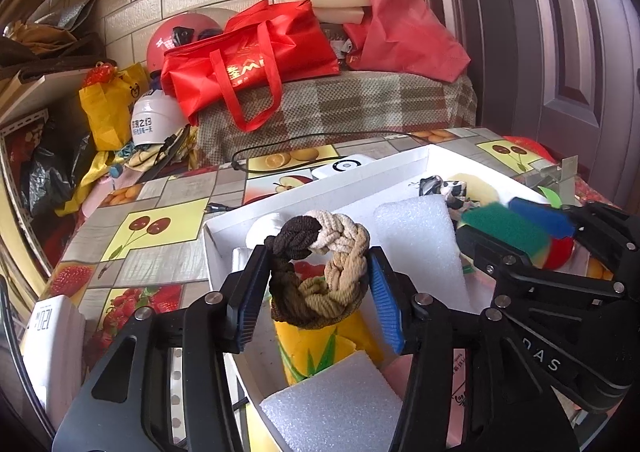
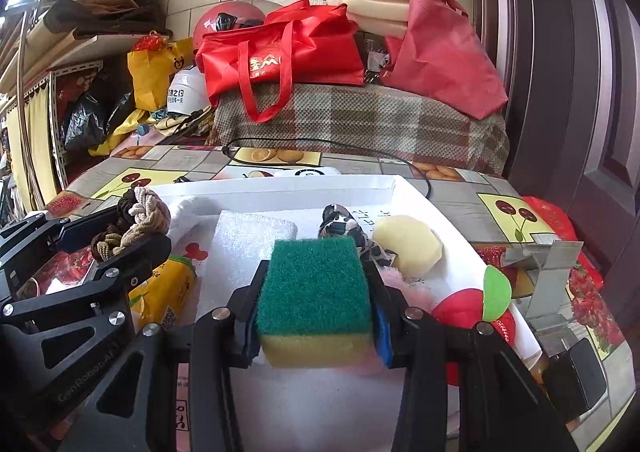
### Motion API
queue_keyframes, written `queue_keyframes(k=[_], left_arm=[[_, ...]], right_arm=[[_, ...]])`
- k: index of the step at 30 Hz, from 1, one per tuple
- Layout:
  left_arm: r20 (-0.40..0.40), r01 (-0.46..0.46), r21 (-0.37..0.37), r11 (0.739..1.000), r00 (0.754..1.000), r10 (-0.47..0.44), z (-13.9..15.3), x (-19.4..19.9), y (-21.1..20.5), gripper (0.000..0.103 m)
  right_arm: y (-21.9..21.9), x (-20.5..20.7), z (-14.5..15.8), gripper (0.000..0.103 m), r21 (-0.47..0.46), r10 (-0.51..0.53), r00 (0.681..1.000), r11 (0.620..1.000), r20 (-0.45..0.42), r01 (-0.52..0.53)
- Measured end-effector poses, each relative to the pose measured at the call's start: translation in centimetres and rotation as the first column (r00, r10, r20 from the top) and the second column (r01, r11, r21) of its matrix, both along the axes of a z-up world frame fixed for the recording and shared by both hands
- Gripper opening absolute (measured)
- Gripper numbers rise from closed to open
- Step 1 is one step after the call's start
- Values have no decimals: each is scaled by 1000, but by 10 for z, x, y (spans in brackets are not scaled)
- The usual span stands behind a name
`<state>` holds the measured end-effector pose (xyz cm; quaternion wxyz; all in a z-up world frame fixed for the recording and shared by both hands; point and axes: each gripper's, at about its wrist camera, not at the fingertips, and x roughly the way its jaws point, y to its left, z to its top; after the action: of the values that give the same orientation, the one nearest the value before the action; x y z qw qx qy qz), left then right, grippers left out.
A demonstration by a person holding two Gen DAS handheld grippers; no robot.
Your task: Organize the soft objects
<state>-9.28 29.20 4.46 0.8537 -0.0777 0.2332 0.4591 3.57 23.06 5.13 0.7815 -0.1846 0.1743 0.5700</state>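
Note:
My left gripper [image 1: 320, 276] is shut on a braided rope ring [image 1: 320, 268] in brown, tan and cream, held above the white box [image 1: 320, 183]. My right gripper [image 2: 314, 306] is shut on a green and yellow sponge [image 2: 314, 292], also held over the white box [image 2: 280, 185]. The sponge also shows in the left wrist view [image 1: 504, 228], and the rope ring in the right wrist view [image 2: 136, 223]. In the box lie white foam blocks [image 1: 420, 236], a yellow tissue pack [image 2: 164, 288], a patterned cloth [image 2: 344, 228], a pale yellow sponge [image 2: 408, 244] and a red plush apple [image 2: 472, 312].
The box sits on a table with a fruit-print cloth [image 1: 160, 211]. A black cable [image 1: 320, 139] and a white device [image 1: 344, 165] lie behind the box. A metal bracket [image 2: 548, 264] stands at the right. Red bags [image 2: 288, 51] rest on a plaid-covered bench beyond.

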Motion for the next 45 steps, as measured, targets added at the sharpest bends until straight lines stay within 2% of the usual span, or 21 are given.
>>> queue_keyframes(k=[1,3,5,7,12,14,16,18,30,45], left_arm=[[6,-17,0,1000,1000,17,0,-2,1,54],[33,-62,4,998,998,61,1,-9,2,67],[56,-87,6,996,995,86,2,-15,2,92],[58,-101,16,995,993,100,2,-16,1,98],[70,-106,38,994,992,103,3,-20,-3,99],[88,-116,50,992,990,111,5,-24,-5,103],[120,-122,68,990,986,113,7,-30,-10,103],[141,-120,76,990,984,108,8,-36,-15,103],[148,-111,100,989,984,96,12,-53,-59,103],[170,-74,90,993,984,57,12,-79,-112,103]], right_arm=[[0,1,0,58,0,-17,1000,1000,-1,17],[-2,8,0,81,3,-60,998,998,-23,60],[-6,15,1,85,19,-73,996,997,-58,74],[-8,17,2,85,29,-88,994,995,-65,90],[-11,15,3,86,41,-110,993,993,-44,111],[-14,13,4,87,57,-116,993,991,-33,118],[-18,12,6,92,83,-127,992,988,-22,129],[-24,11,8,103,103,-147,989,984,-20,148],[-60,-2,9,103,121,-149,989,981,-13,150],[-115,-20,6,103,114,-147,988,982,-36,150]])
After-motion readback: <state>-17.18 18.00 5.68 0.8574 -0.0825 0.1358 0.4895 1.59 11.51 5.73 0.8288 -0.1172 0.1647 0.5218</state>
